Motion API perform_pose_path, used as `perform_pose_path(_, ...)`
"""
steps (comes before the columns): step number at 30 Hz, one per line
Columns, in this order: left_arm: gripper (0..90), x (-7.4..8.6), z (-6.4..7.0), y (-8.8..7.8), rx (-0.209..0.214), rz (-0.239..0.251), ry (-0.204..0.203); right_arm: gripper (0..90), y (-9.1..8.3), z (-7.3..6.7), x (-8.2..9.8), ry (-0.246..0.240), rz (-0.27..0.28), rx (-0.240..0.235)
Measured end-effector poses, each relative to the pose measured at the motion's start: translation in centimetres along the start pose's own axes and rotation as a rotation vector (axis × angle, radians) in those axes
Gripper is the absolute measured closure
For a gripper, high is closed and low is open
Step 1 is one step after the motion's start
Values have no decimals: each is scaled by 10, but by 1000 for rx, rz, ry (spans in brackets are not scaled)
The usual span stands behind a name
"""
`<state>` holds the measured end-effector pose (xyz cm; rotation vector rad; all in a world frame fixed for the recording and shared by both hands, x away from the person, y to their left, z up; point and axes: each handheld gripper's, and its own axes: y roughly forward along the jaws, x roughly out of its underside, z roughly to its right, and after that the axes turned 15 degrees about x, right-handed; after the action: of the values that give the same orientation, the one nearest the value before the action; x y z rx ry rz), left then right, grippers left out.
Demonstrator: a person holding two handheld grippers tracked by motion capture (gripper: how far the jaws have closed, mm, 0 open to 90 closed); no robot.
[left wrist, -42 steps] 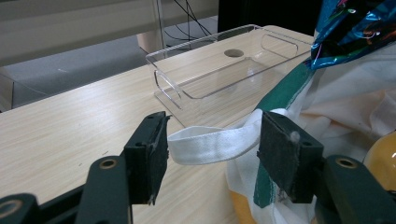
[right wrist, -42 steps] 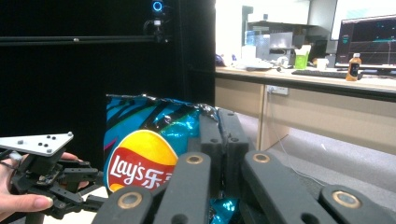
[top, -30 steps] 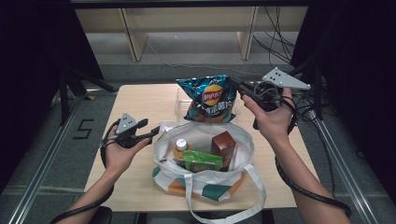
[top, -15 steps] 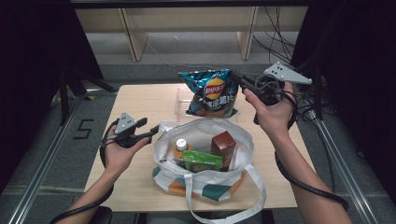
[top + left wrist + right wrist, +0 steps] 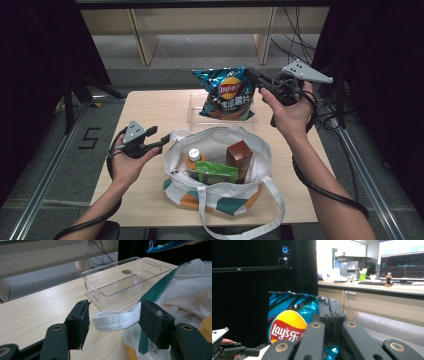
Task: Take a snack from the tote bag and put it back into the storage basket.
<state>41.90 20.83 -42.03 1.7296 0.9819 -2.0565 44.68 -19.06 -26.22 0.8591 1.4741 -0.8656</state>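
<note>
"lay's" on chip bag (image 5: 287,325)

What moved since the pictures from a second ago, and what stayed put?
The right tongs, shut on the chip bag, lifted it a little higher above the clear tray. The left tongs stayed by the white tote bag, open around its strap. The bottle and boxes in the bag did not move.

place: lab | evidence: black curtains (image 5: 30,75), desk monitor (image 5: 402,265), camera rig (image 5: 285,250)
</note>
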Motion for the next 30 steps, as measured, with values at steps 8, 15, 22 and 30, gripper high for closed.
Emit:
perform_pose_path(8,400,0,0,-1,-3,7,-3,900,8,4,0,-7,9,9)
perform_pose_path(15,400,-1,-1,-2,-5,9,-5,900,16,6,2,-1,-18,23)
perform_pose_path(22,399,0,-1,-1,2,17,-1,900,23,9,2,1,-12,39)
perform_pose_path(30,397,0,-1,-1,-6,9,-6,900,30,12,4,15,-26,55)
